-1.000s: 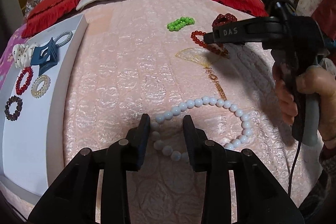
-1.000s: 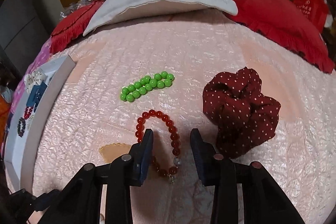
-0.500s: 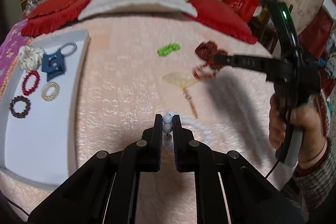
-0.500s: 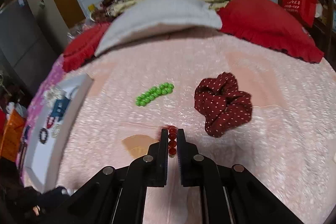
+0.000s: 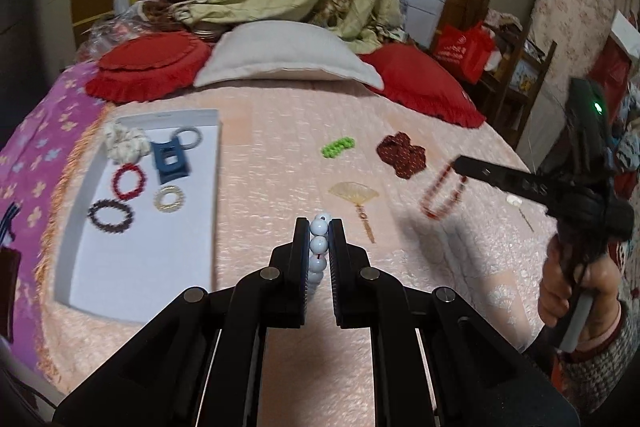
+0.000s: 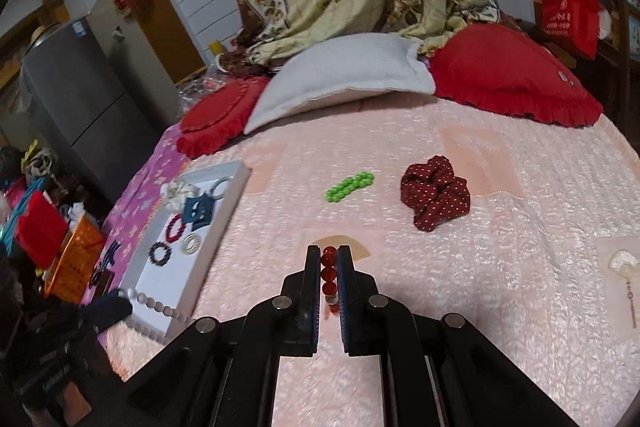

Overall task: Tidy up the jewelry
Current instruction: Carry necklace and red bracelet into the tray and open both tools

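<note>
**Midway: two bead strings lifted, six pieces already in the tray**

Roughly halfway, by the look of it, the sorting of jewelry on a pink quilted bedspread [image 5: 280, 155] has both tools loaded at once. The left gripper [image 5: 319, 239] has its fingers clamped on a string of large white round beads [image 5: 319, 247], held up over the near middle of the bed; in the right wrist view the rest of the strand trails down by the tray's near corner. The right gripper [image 6: 329, 269] is pinched on a bracelet of red-orange glassy beads [image 6: 328, 271], which dangles as a loop clear of the bed at the right in the left wrist view.

Six pieces lie in the shallow white rectangular tray [image 5: 132, 275] at the left: one cream fabric scrunchie [image 5: 126, 143], one blue plastic claw clip [image 5: 171, 163], one grey ring-shaped hair tie [image 5: 191, 138], one red bead bracelet [image 5: 129, 181], one dark maroon bead bracelet [image 5: 110, 215] and one pale gold coiled hair ring [image 5: 169, 198].

Left on the bedspread are four: one bright green bead bracelet [image 5: 338, 147] and one dark red polka-dot fabric scrunchie [image 5: 402, 155] toward the far side, one amber fan-shaped pendant with a tassel [image 5: 356, 197] in the middle, and one small white fan-shaped pendant [image 6: 624, 263] at the right. Both held strings seem bound for the tray.
</note>
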Demonstrator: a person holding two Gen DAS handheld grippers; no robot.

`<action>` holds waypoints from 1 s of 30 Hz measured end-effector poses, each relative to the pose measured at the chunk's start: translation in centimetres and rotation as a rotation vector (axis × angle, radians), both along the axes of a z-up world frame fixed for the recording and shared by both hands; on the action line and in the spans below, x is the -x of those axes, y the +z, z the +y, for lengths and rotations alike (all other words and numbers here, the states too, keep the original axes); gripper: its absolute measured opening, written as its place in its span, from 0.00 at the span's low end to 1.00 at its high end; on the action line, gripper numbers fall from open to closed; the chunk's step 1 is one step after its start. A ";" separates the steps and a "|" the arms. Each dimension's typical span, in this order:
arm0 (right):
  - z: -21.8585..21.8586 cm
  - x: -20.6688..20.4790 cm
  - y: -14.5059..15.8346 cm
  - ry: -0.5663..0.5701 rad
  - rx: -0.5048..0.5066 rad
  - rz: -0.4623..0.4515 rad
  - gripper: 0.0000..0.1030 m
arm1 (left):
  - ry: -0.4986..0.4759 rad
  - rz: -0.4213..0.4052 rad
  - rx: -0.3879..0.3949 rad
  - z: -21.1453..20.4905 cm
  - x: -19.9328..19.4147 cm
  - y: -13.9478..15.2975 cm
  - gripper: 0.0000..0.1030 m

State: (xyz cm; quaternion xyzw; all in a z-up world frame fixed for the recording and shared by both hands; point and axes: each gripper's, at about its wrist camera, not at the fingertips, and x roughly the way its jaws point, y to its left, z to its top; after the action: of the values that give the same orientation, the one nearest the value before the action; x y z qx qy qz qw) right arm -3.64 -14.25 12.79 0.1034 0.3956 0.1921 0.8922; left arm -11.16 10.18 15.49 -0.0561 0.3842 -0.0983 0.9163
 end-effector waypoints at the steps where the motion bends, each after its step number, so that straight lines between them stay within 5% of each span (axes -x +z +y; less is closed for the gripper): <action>1: 0.3 0.5 0.3 0.008 0.003 -0.003 0.07 | 0.016 0.003 0.004 0.8 0.3 0.2 0.07; 15: 9.4 3.9 2.7 0.173 0.061 -0.030 0.07 | 0.184 0.064 -0.117 10.3 -1.0 -1.0 0.07; 22: 16.9 3.2 2.5 0.279 0.120 -0.030 0.07 | 0.210 0.075 -0.041 13.8 -3.4 -2.0 0.07; 30: 26.0 1.0 0.2 0.382 0.151 0.039 0.07 | 0.343 0.199 0.037 19.9 -5.1 -7.7 0.07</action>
State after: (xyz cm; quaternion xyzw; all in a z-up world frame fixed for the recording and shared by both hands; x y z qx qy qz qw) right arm -4.67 11.76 12.98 -0.0373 0.4383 0.3257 0.8369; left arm -6.06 30.06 7.81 -0.1471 0.4558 0.0581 0.8759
